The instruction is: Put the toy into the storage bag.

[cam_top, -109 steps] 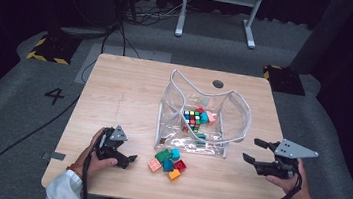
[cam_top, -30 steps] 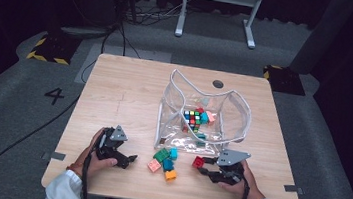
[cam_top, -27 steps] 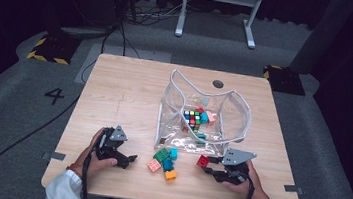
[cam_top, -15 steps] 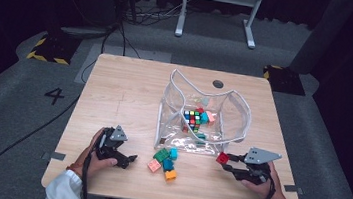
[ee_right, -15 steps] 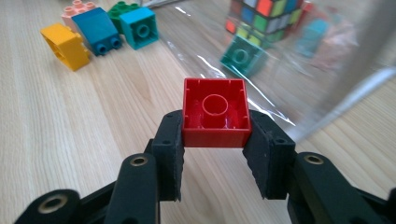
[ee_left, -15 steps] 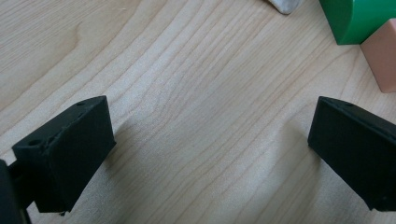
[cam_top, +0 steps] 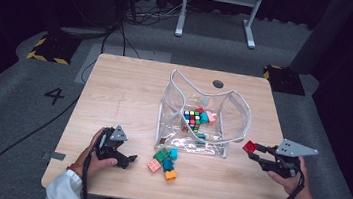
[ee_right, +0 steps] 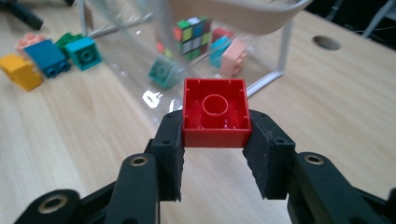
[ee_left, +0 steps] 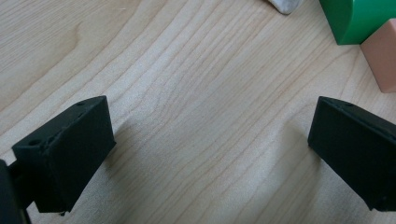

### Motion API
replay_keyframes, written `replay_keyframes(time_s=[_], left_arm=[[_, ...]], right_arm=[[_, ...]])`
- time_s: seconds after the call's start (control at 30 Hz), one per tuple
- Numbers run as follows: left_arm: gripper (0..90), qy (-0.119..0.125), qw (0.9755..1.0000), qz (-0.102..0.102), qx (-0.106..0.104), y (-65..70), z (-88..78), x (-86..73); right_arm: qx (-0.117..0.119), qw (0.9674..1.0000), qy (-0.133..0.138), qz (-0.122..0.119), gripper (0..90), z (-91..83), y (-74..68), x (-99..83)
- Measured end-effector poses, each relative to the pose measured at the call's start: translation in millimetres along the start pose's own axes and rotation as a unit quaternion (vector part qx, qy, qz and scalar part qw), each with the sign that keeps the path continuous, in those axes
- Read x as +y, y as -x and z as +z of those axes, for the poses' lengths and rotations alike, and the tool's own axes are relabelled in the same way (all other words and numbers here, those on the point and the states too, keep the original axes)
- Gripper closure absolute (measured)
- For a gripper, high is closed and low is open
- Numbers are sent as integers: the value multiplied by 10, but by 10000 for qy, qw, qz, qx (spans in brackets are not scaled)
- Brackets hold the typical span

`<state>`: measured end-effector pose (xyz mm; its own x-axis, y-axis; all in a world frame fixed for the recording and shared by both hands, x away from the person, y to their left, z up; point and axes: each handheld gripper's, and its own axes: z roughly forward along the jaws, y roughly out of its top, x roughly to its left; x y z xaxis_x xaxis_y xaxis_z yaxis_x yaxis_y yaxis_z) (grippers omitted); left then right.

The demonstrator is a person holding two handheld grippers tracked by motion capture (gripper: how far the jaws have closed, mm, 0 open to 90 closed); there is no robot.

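Note:
My right gripper (cam_top: pixel 251 151) is shut on a red brick (ee_right: pixel 215 112), held above the table to the right of the clear bag (cam_top: pixel 237 101); the brick's hollow underside faces the camera in the right gripper view. The red brick (cam_top: pixel 249 146) hangs just off the bag's right front corner. My left gripper (cam_top: pixel 130 159) rests on the wooden table (cam_top: pixel 125 88) at the front left, jaws wide apart over bare wood in the left gripper view. A cluster of loose bricks (cam_top: pixel 165 159) lies in front of the bag, just right of the left gripper.
Inside the clear bag sit a colourful puzzle cube (cam_top: pixel 192 119) and several bricks (cam_top: pixel 206 117). A round hole (cam_top: pixel 218 84) is in the table behind the bag. In the left gripper view a green brick (ee_left: pixel 359 18) and a pink brick (ee_left: pixel 382 56) lie at the upper right.
My right gripper has carried the red brick from the loose pile to the right and upward, past the bag's front right corner. The left gripper has stayed put.

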<state>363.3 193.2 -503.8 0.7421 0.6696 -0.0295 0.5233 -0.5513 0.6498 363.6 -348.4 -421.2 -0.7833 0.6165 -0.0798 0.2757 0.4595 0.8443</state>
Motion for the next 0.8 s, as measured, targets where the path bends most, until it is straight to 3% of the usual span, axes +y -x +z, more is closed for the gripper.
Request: replay_keyframes(time_s=[0.3, 0.47, 0.6, 0.8], left_arm=[[4, 0, 10000, 0, -1, -1, 0, 0], [4, 0, 10000, 1, -1, -1, 0, 0], [4, -1, 10000, 1, -1, -1, 0, 0], [4, 1, 10000, 1, 1, 0, 0, 0]], right_arm=[[-226, 9994, 223, -108, 589, -188, 254, 411], [-283, 9987, 376, -209, 589, -287, 307, 729], [-218, 9984, 440, -268, 589, -277, 338, 958], [-120, 9983, 357, -454, 589, -126, 311, 1243]])
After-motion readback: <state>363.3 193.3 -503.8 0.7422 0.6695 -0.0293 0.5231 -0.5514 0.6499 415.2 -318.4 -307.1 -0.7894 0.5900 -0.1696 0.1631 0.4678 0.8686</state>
